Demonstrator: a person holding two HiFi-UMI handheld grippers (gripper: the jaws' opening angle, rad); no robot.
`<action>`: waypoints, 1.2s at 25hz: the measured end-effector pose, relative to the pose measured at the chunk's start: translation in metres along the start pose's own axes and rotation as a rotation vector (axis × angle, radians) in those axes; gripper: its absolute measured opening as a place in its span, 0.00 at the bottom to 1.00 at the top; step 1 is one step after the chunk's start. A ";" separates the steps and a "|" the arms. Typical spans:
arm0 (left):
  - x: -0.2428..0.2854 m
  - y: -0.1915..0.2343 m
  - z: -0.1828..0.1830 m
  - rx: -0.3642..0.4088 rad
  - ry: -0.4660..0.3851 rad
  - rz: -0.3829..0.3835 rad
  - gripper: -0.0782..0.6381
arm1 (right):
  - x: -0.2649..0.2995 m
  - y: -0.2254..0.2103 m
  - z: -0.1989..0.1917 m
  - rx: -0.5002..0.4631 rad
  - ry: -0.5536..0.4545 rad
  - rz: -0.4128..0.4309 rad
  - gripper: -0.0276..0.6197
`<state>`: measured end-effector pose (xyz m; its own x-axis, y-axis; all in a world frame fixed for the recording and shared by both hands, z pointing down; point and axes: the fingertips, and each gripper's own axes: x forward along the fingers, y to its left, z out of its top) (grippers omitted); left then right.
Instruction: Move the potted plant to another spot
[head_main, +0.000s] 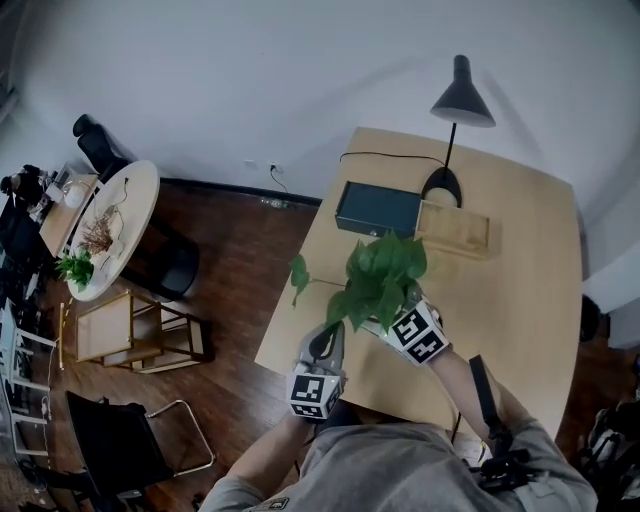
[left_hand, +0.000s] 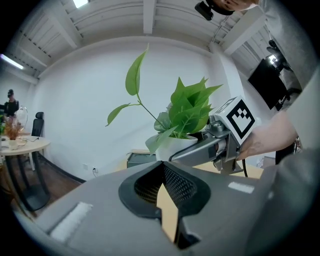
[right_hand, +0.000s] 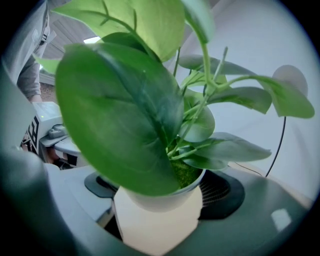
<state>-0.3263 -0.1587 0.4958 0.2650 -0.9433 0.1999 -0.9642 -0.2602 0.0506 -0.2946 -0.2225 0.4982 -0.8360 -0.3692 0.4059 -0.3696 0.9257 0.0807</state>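
I judged the potted plant (right_hand: 157, 225) light but top-heavy. Its white pot looked stiff, smooth and likely slippery, and its leaves (right_hand: 120, 110) looked soft and springy. The pot's wall below the rim seemed the place to hold, never the stems. The right tongs (right_hand: 162, 190) were clamped there, jaws wide, a pad on either side of the pot. The left tongs (left_hand: 162, 167), tips together and empty, sat just beside, with the plant ahead and to their right. Broad glossy green leaves spread over the small tapered pot, which was topped with moss.
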 end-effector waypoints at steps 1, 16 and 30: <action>0.004 0.008 -0.001 -0.003 0.001 -0.012 0.10 | 0.008 -0.002 -0.001 0.005 0.009 -0.011 0.78; 0.030 0.118 -0.020 -0.013 0.063 -0.216 0.10 | 0.114 0.001 0.012 0.083 0.092 -0.161 0.78; 0.031 0.170 -0.059 -0.003 0.175 -0.275 0.10 | 0.187 -0.002 -0.047 0.118 0.167 -0.256 0.78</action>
<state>-0.4819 -0.2201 0.5685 0.5111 -0.7880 0.3434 -0.8567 -0.4995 0.1288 -0.4316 -0.2899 0.6165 -0.6355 -0.5606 0.5309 -0.6116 0.7852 0.0971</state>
